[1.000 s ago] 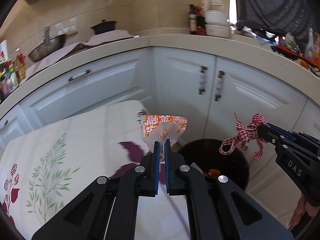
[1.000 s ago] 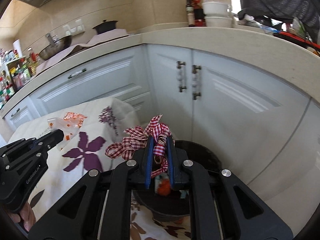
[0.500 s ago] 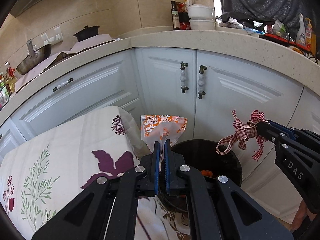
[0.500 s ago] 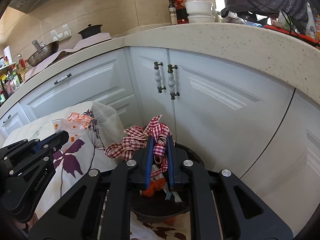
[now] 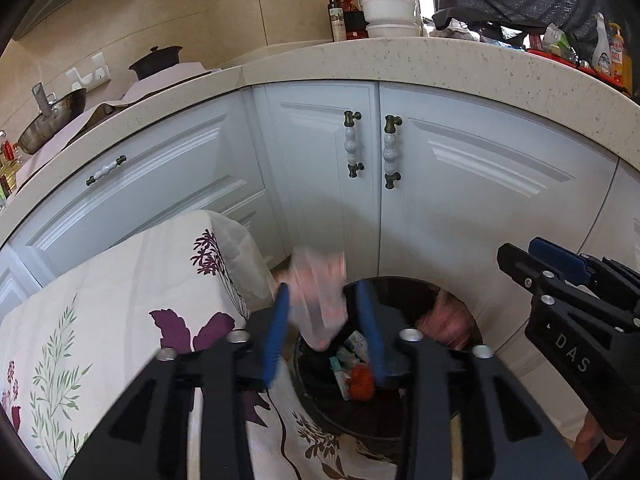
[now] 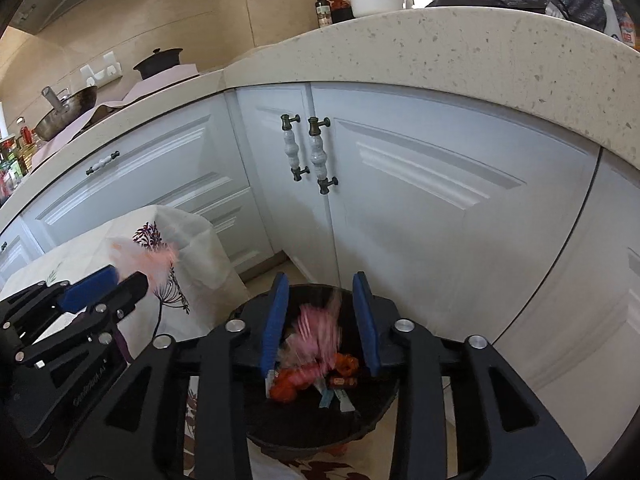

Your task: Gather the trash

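Grippers fill the lower half of both views, each with its blue pads spread wide and nothing pinched between them. In the left wrist view the left gripper (image 5: 322, 328) sits at the bottom centre, and a blurred orange-and-clear wrapper (image 5: 318, 300) hangs loose in the gap between its pads, above the left rim of the bin (image 5: 400, 424). In the right wrist view the right gripper (image 6: 320, 320) is likewise at the bottom centre, with a blurred red-and-white ribbon (image 6: 316, 332) loose between its pads, over the bin's mouth. Whether either piece touches a pad cannot be told through the blur. The dark round bin lies just beyond the fingertips in both views, at the lower centre, and already holds orange scraps (image 6: 292, 384) and small printed packets (image 5: 354, 346). Left of the bin, at the lower left of each frame, a white cloth (image 5: 120, 300) printed with purple flowers and green sprigs drapes over a raised surface, its corner hanging next to the bin. Behind, across the middle of the frame, pale cabinet doors (image 5: 460, 184) carry two bronze-and-ceramic handles (image 5: 372, 148) side by side. Farthest back, along the top, the speckled counter (image 5: 400, 60) holds a dark bottle (image 5: 337, 16), white bowls (image 5: 390, 14), a black pot (image 5: 158, 62) and a wok (image 5: 52, 114).
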`<action>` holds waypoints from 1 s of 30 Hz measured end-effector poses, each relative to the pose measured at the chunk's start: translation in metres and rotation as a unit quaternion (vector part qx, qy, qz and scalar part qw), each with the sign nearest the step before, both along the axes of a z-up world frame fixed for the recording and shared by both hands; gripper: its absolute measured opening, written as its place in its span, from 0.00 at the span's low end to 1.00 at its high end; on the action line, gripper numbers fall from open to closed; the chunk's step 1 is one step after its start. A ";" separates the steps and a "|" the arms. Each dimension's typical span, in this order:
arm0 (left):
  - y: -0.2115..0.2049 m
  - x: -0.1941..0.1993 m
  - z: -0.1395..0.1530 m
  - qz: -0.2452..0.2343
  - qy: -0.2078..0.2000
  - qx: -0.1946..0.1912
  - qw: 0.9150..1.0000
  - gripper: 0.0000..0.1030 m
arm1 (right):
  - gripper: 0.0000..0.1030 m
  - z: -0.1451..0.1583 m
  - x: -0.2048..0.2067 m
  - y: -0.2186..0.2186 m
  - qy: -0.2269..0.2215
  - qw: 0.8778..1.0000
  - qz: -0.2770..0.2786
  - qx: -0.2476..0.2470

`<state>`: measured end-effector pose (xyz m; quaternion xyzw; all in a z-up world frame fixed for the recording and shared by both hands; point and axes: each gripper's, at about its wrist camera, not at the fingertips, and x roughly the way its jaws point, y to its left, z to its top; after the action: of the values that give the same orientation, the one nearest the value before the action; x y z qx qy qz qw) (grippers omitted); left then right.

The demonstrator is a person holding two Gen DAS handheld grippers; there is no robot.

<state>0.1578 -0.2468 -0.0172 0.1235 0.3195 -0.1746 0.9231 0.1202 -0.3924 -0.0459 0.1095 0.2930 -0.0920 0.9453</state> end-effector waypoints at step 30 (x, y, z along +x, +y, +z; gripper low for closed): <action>0.058 -0.049 0.041 0.012 -0.050 -0.045 0.998 0.76 | 0.79 0.044 -0.068 0.041 -0.036 0.998 -0.017 -0.046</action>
<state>0.1089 -0.1887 0.0240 0.0866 0.2658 -0.1718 0.9446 0.0525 -0.3518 -0.0022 0.0745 0.2525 -0.1177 0.9575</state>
